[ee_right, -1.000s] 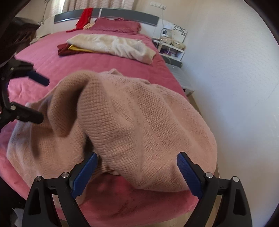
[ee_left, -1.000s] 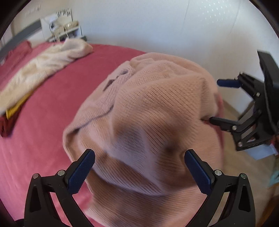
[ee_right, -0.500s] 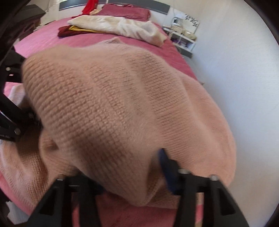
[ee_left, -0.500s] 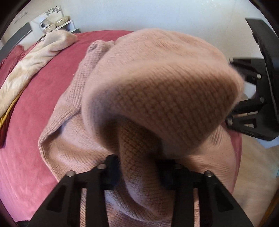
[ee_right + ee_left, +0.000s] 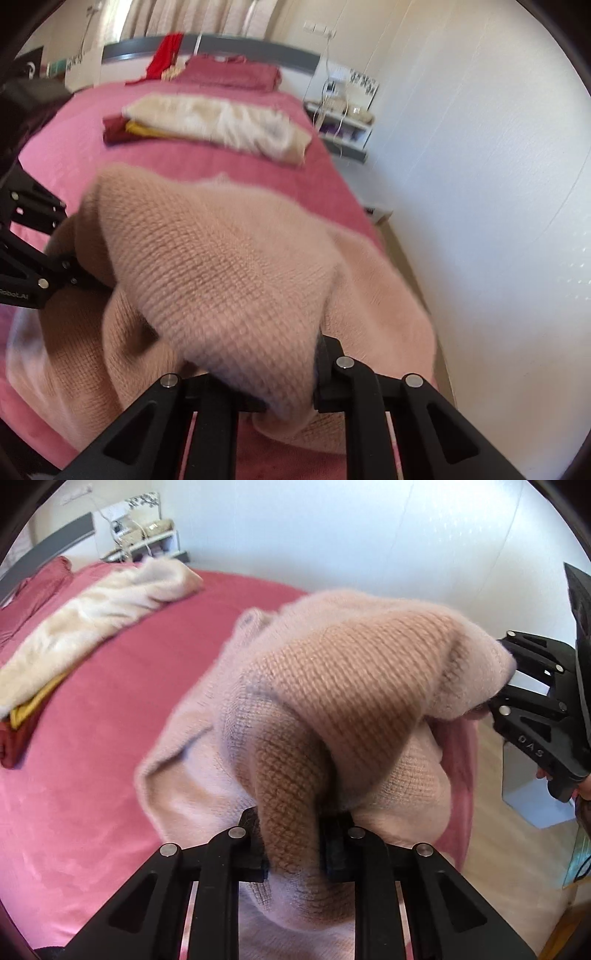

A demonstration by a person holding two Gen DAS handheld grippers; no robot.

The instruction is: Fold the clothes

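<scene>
Two marks can be read: "DAS" on the right gripper (image 5: 495,701) in the left view, and what looks like "RobotAI" on the left gripper (image 5: 86,280) in the right view. Far up the pink bed (image 5: 229,166) lies a cream garment (image 5: 221,127) over yellow and dark red clothes (image 5: 118,133), with a white shelf unit (image 5: 343,125) at the right by the wall. Each gripper is pinched on a bunched fold of the pink knitted sweater (image 5: 354,686), which is raised between them at the bed's near end and fills the near view.
</scene>
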